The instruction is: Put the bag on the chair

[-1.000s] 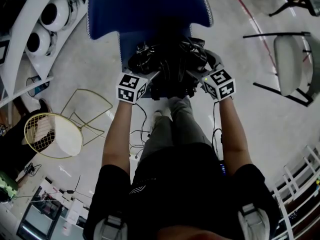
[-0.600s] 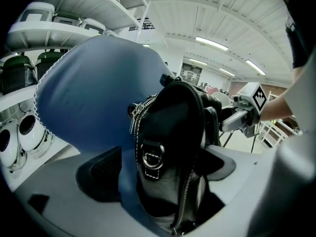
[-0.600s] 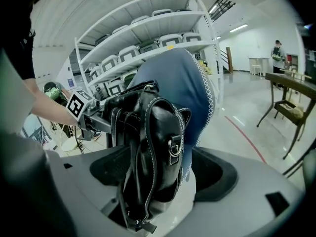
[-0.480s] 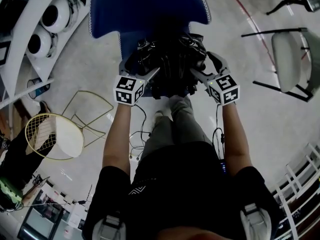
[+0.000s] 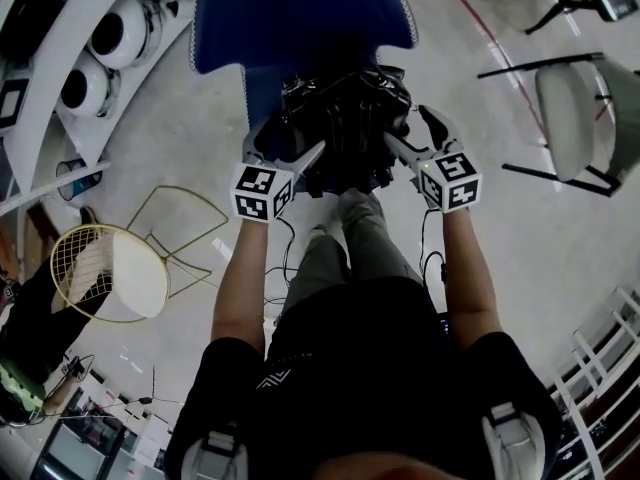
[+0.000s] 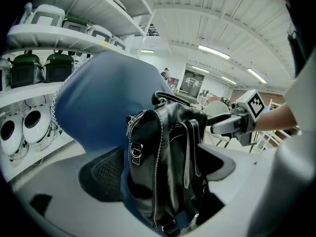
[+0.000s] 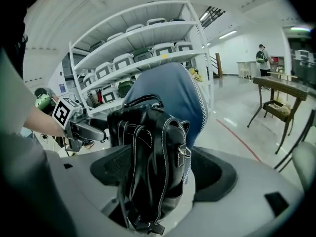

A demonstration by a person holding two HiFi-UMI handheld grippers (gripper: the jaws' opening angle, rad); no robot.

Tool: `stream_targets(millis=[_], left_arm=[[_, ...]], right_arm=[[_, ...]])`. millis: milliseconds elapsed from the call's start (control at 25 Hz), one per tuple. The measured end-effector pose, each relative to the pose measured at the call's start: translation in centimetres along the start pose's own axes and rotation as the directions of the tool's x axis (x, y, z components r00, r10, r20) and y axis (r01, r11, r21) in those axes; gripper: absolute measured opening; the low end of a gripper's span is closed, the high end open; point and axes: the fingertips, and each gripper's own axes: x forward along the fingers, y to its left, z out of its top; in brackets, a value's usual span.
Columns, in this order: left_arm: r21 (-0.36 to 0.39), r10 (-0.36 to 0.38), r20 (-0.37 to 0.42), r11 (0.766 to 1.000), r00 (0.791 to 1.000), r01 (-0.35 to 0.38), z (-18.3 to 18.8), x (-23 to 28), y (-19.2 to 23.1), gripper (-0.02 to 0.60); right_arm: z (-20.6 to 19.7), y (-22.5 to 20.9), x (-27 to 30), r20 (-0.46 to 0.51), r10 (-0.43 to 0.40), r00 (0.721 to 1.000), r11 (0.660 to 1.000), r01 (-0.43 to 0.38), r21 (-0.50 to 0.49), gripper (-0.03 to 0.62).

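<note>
chair top cut off, seat under bag

Am reading no text, brand or number anywhere; marker cubes flanking bag showing only black-white square codes.

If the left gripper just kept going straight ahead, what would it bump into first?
The black bag: it sits right between the jaws of the left gripper, which appear to clamp it. Beyond it, probably the backrest of the blue chair, though depth is unclear.
</note>
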Motion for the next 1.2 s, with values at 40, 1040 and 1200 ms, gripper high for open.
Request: stream_targets(millis=[40, 1040, 1200], left_arm=[[-0.007, -0.003, 0.007, 1.000, 1.000, 0.003, 0.1, -0.3, -0.2, 0.460], [0.039, -0.091, 0.060, 0.995, 0.994, 0.089, 3.4, -8.2, -7.2, 0.025], [0.058, -0.097, 0.053, 0.994, 0.994, 0.094, 3.2, -9.1, -8.2, 0.021]], right_arm=[[0.1, 0.1, -0.3, 0.008, -0.009, 1.000, 1.000, 0.009, 0.000, 0.356], [3.5, 8.9, -6.2, 0.134, -0.128, 0.983, 0.991, 0.121, 0.059, 0.058], [3.5, 10.3, -7.0, 0.137, -0.132, 0.982, 0.991, 0.126, 0.052, 0.052]])
